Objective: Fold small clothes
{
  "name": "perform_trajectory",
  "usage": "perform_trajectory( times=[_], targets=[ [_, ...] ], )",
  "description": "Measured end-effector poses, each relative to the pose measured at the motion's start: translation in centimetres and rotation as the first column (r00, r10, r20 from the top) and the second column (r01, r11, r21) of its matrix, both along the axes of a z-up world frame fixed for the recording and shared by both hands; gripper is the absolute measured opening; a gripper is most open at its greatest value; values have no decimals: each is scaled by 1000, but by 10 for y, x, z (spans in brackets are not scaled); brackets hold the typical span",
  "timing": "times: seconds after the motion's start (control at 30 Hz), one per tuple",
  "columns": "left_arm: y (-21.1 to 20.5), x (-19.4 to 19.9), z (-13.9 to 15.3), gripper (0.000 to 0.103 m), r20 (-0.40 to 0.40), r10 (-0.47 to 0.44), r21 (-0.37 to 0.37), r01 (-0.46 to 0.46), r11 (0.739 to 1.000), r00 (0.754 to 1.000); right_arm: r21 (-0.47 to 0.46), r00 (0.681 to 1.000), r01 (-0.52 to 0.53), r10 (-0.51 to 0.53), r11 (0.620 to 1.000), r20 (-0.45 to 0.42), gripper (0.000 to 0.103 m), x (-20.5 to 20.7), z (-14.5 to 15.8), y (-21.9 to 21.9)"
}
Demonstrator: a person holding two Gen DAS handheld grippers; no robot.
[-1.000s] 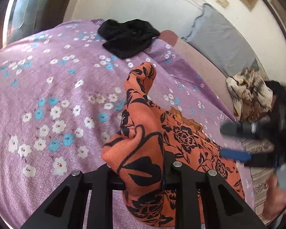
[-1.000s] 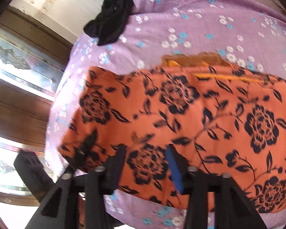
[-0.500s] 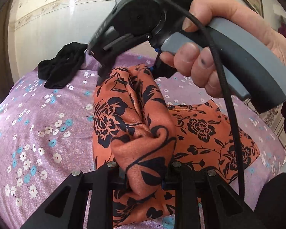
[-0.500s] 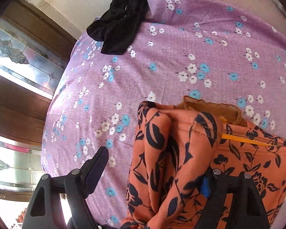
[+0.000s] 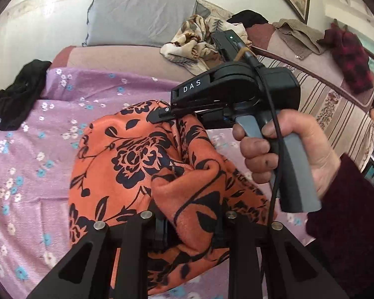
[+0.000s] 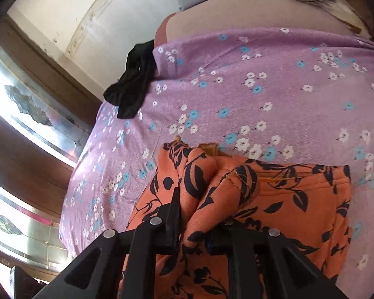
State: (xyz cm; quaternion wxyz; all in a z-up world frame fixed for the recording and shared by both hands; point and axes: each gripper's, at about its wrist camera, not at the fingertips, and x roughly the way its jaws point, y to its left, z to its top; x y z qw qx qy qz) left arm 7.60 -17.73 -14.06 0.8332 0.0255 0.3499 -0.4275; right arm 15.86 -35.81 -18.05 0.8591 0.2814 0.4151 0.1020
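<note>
An orange garment with black flowers [image 5: 137,164] lies partly lifted on the purple flowered bedspread [image 5: 25,174]. My left gripper [image 5: 189,226] is shut on a bunched fold of it at the near edge. My right gripper [image 6: 194,226] is shut on another fold of the same garment [image 6: 299,199]; in the left wrist view the right gripper [image 5: 172,114] pinches the cloth at its far upper edge, held by a hand. The cloth hangs stretched between the two grippers above the bed.
A black garment [image 5: 17,99] lies at the bed's far left corner, also seen in the right wrist view [image 6: 134,82]. A grey pillow [image 5: 142,17] and a beige patterned cloth [image 5: 197,42] sit at the head. A wooden glazed cabinet [image 6: 25,124] stands left of the bed.
Both grippers have carried the garment's edge over toward the other side, folding it. The right gripper closed on the cloth, and the left view swung toward the head of the bed.
</note>
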Motion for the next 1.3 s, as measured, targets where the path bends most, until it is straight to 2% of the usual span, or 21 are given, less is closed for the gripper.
perform_trajectory(
  times=[0.07,0.17,0.27,0.33,0.4,0.5,0.57,0.6,0.73,0.8,0.87,0.97,1.03,1.1,1.13,1.2,1.3],
  targets=[
    [-27,4,0,23,-35,-29,-7,29,1000,999,27,999,37,-37,999,11,15,-5,-6,-25],
    [-73,8,-6,23,-62,-64,14,65,998,996,56,996,92,-91,994,-22,15,-6,-21,-62],
    [-111,12,-27,26,-116,-74,67,82,994,991,66,994,103,-99,992,-52,15,-1,-40,-88],
    [-126,12,-43,27,-162,-85,93,101,990,983,39,988,125,-121,991,-98,15,3,-57,-101],
    [-130,11,-49,36,-183,-98,107,119,987,978,44,983,126,-119,991,-138,15,5,-73,-108],
    [-109,10,-40,48,-213,-144,74,163,984,966,84,981,117,-102,990,-166,20,5,-82,-112],
    [-82,6,-28,67,-211,-156,68,174,982,965,99,977,135,-116,986,-177,27,-2,-76,-117],
    [-71,2,-21,69,-191,-147,65,162,985,971,92,976,150,-132,984,-174,27,-7,-71,-120],
    [-15,7,-4,70,-75,-44,90,50,995,996,-34,958,241,-243,970,-149,46,-43,-46,-126],
    [2,13,-3,70,-20,37,132,-34,991,999,-67,965,242,-247,968,-88,46,-64,-30,-119],
    [11,21,-6,70,-1,104,180,-102,978,995,-80,973,229,-231,970,-13,45,-80,-11,-105],
    [14,28,-22,70,-2,151,258,-146,955,988,-112,982,176,-168,978,81,42,-103,11,-71],
    [10,29,-35,70,-24,157,308,-142,941,987,-122,989,128,-118,984,90,41,-115,12,-47],
    [19,28,-46,70,-21,160,345,-143,928,987,-171,995,95,-91,981,33,41,-122,0,-27],
    [21,29,-52,71,-35,166,364,-142,920,985,-191,995,88,-95,978,-26,40,-123,-10,-22],
    [31,33,-62,71,-98,180,349,-136,927,979,-188,973,99,-134,977,-187,38,-131,-41,-20],
    [43,36,-68,72,-155,191,330,-131,935,969,-130,965,89,-118,987,-235,38,-160,-60,-13]
  ],
)
